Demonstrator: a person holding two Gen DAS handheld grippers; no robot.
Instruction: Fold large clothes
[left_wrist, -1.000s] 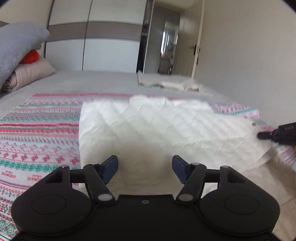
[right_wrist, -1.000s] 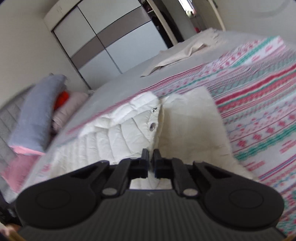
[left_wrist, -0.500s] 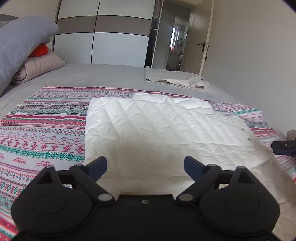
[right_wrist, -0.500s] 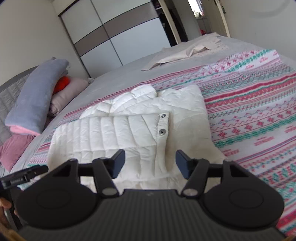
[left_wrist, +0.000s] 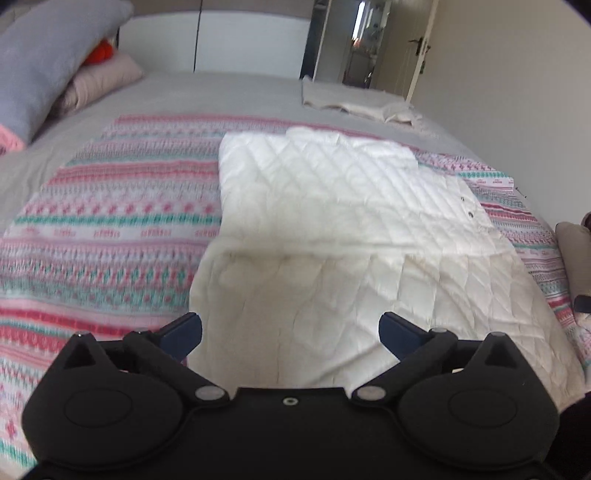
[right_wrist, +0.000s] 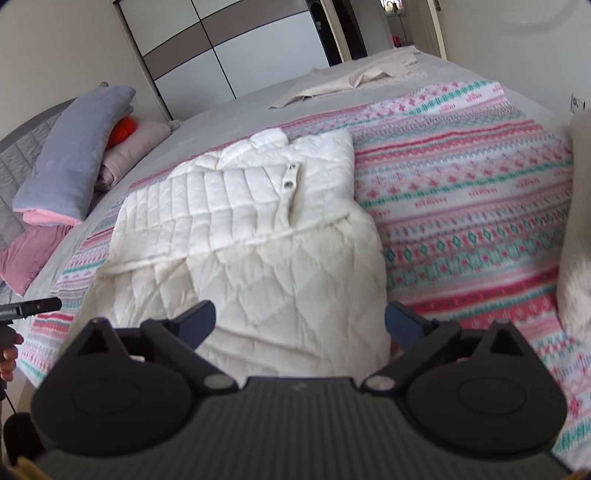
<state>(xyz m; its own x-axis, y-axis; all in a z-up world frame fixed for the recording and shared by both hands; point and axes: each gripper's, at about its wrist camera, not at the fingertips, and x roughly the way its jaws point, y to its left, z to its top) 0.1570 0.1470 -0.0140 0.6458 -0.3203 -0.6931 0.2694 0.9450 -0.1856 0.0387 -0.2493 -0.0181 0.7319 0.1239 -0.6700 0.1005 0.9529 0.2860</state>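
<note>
A white quilted jacket lies on the patterned blanket on the bed, its upper part folded over the lower part. It also shows in the right wrist view, with snap buttons near the fold. My left gripper is open and empty above the jacket's near end. My right gripper is open and empty above the jacket's near edge. The left gripper's fingertip shows at the left edge of the right wrist view.
Grey and pink pillows are piled at the head of the bed. A beige garment lies at the far side of the grey sheet. A white wardrobe and an open door stand beyond. A wall borders the bed's right side.
My right gripper opened and let go of the jacket's folded part, which now lies flat. Both grippers opened wider and drew back and up from the jacket.
</note>
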